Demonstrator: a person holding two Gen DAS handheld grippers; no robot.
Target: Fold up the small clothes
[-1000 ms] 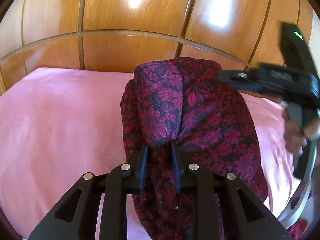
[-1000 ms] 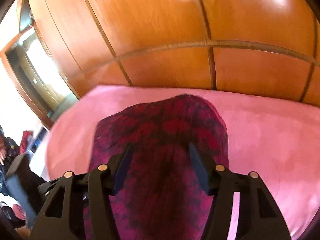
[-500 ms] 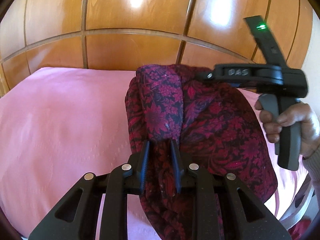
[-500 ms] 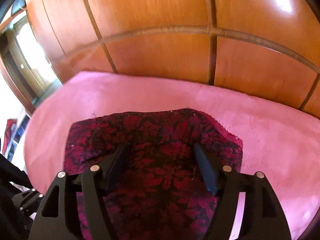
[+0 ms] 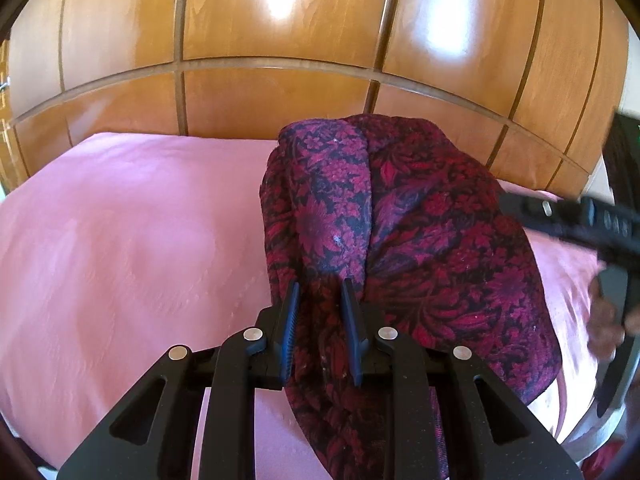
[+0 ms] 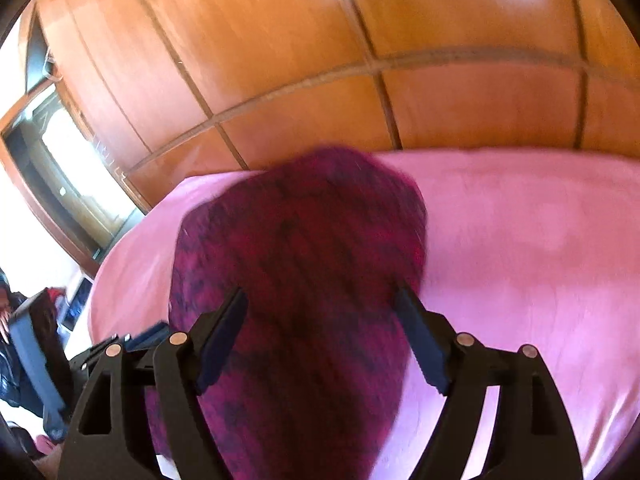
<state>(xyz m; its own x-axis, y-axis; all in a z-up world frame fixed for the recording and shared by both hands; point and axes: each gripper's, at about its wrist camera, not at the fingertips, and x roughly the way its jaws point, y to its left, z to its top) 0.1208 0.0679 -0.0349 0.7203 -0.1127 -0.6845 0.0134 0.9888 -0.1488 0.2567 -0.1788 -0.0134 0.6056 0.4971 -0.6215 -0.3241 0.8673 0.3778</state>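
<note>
Crimson floral garment [image 5: 420,240] lies on the pink bed [image 5: 120,240], pinched in the left claw [image 5: 318,308]; the right claw [image 6: 322,312], spread, has swung back over it, ready to grip.

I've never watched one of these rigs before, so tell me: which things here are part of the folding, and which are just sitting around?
Part of the job:
- floral cloth
- left gripper, pinching a bunch of it
- right gripper, open above it
- pink bed cover it lies on

Just around:
- wooden wall panels
- clutter beside the bed, too blurred to name
</note>
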